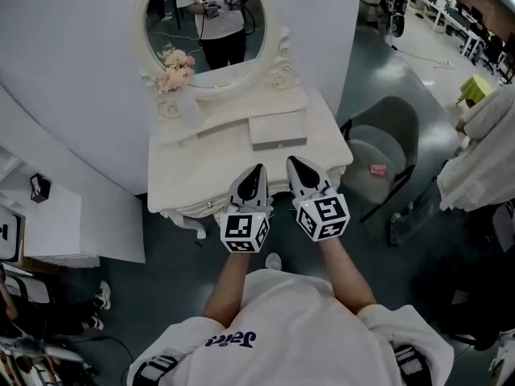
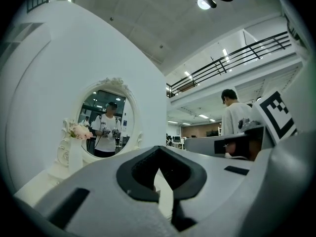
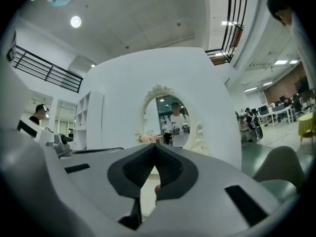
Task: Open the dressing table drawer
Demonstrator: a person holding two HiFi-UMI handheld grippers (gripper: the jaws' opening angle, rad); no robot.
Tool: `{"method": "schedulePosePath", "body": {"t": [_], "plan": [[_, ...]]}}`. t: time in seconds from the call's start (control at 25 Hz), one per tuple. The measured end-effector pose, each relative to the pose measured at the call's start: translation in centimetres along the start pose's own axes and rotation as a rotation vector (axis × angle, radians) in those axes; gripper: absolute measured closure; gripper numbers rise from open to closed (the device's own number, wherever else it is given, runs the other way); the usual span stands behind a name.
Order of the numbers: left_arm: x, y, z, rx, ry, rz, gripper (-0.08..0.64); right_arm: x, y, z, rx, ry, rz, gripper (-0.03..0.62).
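Leftmost in the head view stands a white cabinet (image 1: 50,225), separate from the dressing table (image 1: 193,171), which is set against the white wall. On the tabletop, an oval mirror (image 1: 205,22) rises at the rear, a vase of pink flowers (image 1: 177,69) stands at its left foot, and a flat pale box (image 1: 278,129) lies right of centre. The drawer sits under the near edge of the tabletop; the overhang and both tools hide its front. The left gripper (image 1: 257,170) hovers over that near edge, pointing toward the mirror, jaws clenched tip to tip with nothing between them. The right gripper (image 1: 294,162) is just beside it, parallel, jaws likewise closed and empty. Right of the table, a grey chair (image 1: 386,147) stands on the dark floor, and a person in white (image 1: 483,151) is at the frame edge
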State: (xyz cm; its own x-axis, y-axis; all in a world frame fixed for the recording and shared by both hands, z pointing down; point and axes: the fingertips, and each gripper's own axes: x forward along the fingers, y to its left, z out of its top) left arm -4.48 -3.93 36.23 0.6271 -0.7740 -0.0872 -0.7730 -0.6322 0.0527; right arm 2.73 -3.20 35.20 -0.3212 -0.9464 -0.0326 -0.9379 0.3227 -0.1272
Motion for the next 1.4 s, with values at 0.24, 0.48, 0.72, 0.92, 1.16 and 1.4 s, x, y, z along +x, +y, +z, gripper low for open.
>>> {"method": "schedulePosePath", "body": {"t": [0.24,0.48,0.72,0.92,1.16,1.4], "plan": [[4.9,4.6,-2.1,-0.023,0.024,-0.030,0.548,6.6,-1.7,-1.5,0.025,0.025,-0.041,0.584],[9.0,6.9,-6.1,-0.055,0.075,-0.006,0.548,9.8,-5.9,-6.3,0.062,0.107,-0.080,0.584],[13.9,8.6,-9.9,-0.065,0.134,0.014,0.548,13.6,-11.6,-12.0,0.119,0.217,-0.142,0.584],[17.1,10.5,-12.1,-0.103,0.154,0.040,0.548,15.8,-14.6,-18.2,0.108,0.375,-0.163,0.584],[19.2,11.3,-14.8,-0.114,0.195,0.040,0.548,17.2,-15.9,-24.5,0.113,0.537,-0.162,0.584],[20.5,12.1,-17.0,-0.142,0.234,0.048,0.548,18.6,-16.8,-29.4,0.131,0.651,-0.167,0.583]]}}
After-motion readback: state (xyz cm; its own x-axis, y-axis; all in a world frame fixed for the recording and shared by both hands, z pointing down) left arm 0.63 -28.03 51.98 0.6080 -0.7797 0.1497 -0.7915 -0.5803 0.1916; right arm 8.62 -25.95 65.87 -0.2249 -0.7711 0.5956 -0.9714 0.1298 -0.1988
